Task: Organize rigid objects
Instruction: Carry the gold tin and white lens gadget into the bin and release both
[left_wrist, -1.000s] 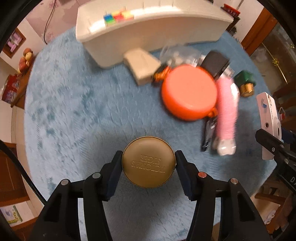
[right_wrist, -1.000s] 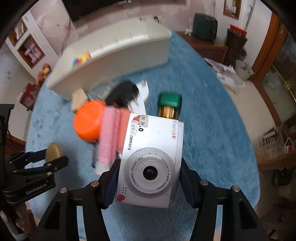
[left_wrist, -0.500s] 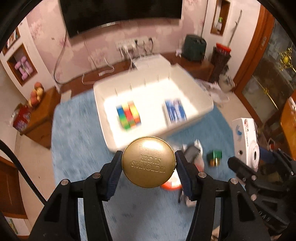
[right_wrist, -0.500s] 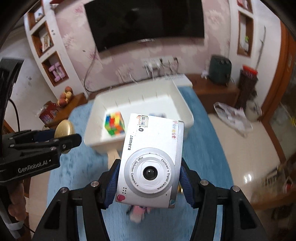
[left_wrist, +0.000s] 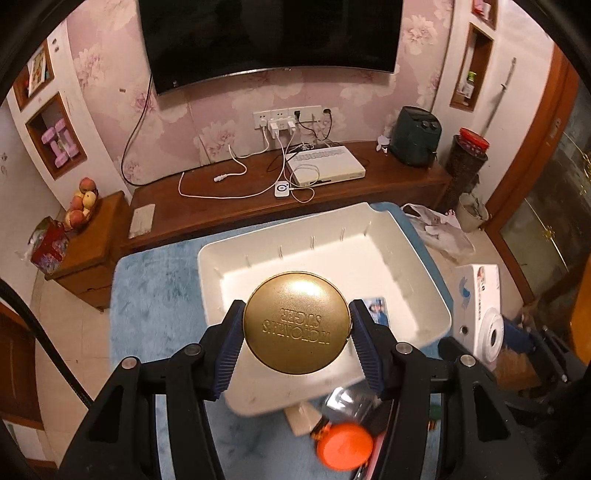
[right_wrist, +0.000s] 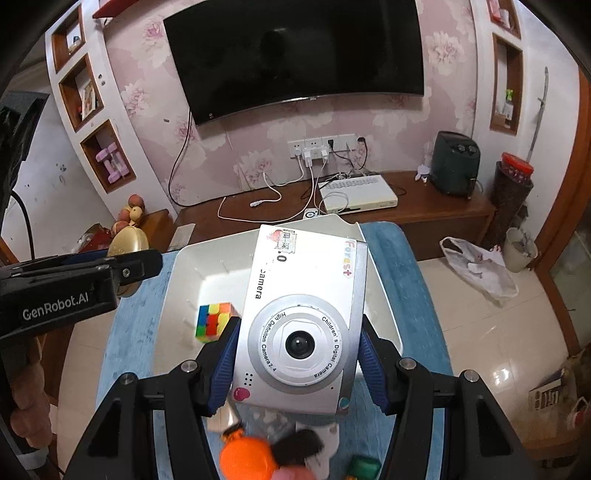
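Note:
My left gripper (left_wrist: 296, 339) is shut on a round gold tin (left_wrist: 296, 323) and holds it above the white bin (left_wrist: 406, 240). The tin also shows in the right wrist view (right_wrist: 127, 240). My right gripper (right_wrist: 299, 354) is shut on a silver children's camera (right_wrist: 303, 317), raised above the same bin (right_wrist: 173, 295); the camera appears at the right of the left wrist view (left_wrist: 480, 314). Inside the bin lie a colour cube (right_wrist: 214, 321) and a small blue card (left_wrist: 378, 310).
On the blue rug (left_wrist: 147, 295) below the bin lie an orange round lid (left_wrist: 345, 445), a beige block (left_wrist: 303, 421), a dark object (right_wrist: 299, 445) and a green item (right_wrist: 364, 467). A wooden TV bench (left_wrist: 258, 206) stands behind.
Both grippers have risen and tilted up from the rug pile and now hang over the bin with the tin and camera still held.

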